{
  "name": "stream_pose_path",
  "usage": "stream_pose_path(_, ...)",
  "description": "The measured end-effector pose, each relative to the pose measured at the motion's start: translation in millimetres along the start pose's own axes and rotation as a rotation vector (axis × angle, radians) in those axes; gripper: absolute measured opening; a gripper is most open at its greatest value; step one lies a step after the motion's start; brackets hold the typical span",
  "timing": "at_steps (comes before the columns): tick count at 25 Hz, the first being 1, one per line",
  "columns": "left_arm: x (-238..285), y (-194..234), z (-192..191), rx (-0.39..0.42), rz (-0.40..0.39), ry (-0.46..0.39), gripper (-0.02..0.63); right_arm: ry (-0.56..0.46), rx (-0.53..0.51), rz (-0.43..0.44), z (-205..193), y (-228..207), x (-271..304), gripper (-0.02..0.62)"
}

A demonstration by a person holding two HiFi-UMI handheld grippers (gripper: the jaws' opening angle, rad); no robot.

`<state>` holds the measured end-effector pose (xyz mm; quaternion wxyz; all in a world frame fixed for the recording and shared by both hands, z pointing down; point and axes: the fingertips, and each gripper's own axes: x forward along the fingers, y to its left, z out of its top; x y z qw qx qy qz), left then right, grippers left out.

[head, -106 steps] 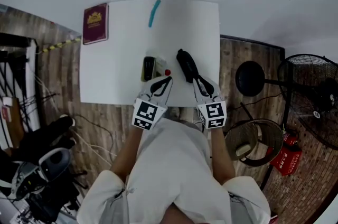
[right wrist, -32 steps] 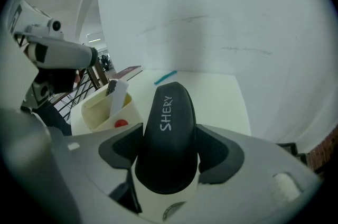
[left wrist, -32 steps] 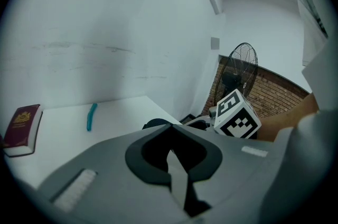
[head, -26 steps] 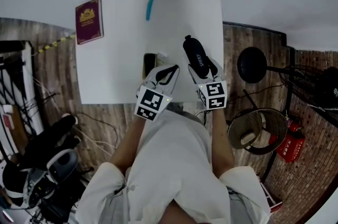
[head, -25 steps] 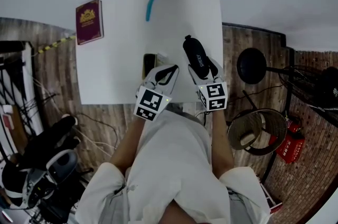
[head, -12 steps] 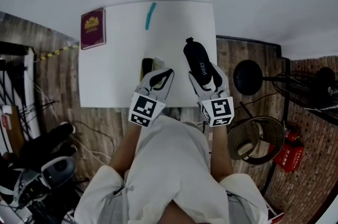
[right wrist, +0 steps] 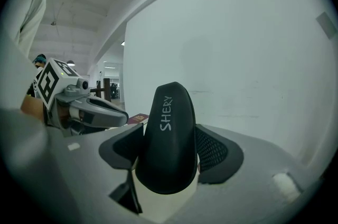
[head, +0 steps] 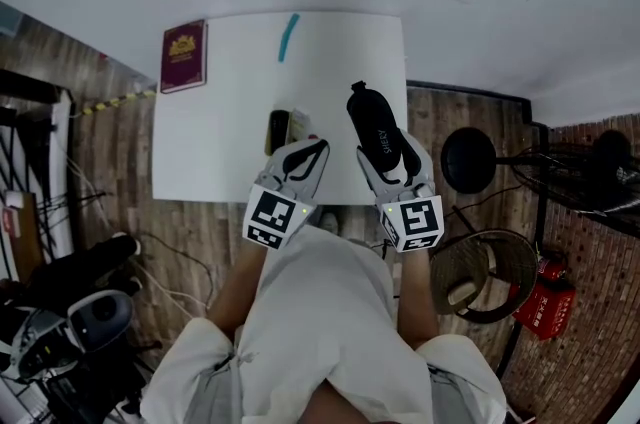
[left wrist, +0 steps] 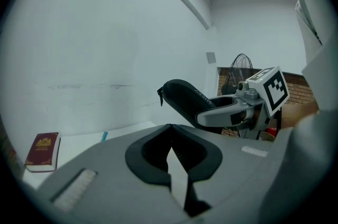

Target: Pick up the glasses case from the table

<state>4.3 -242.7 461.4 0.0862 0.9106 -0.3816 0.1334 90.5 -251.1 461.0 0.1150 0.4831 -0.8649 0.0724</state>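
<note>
Overhead, in the head view, my right gripper (head: pixel 388 152) clamps the black glasses case (head: pixel 366 110), lifted clear of the white table (head: pixel 220 152) near its right edge. My left gripper (head: pixel 318 149) hangs beside it, pinched closed on nothing.

Left gripper view: the case juts well past the right jaws, so a careless swing could knock it against my left tool.

Right gripper view: the pads bear on the case's rounded flanks, and I judge it may slip or pivot.

Open room lies leftward. A red booklet (head: pixel 183 55) and a teal pen (head: pixel 288 37) lie well apart.
</note>
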Motion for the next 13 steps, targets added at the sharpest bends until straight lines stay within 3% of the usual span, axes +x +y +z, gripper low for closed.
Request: stream_pose_path(13,-8.0,-8.1,-1.7,0.001,0.027,0.002,0.018,0.001,0.0,0.032,-2.1,4.1,-5.1,0.31)
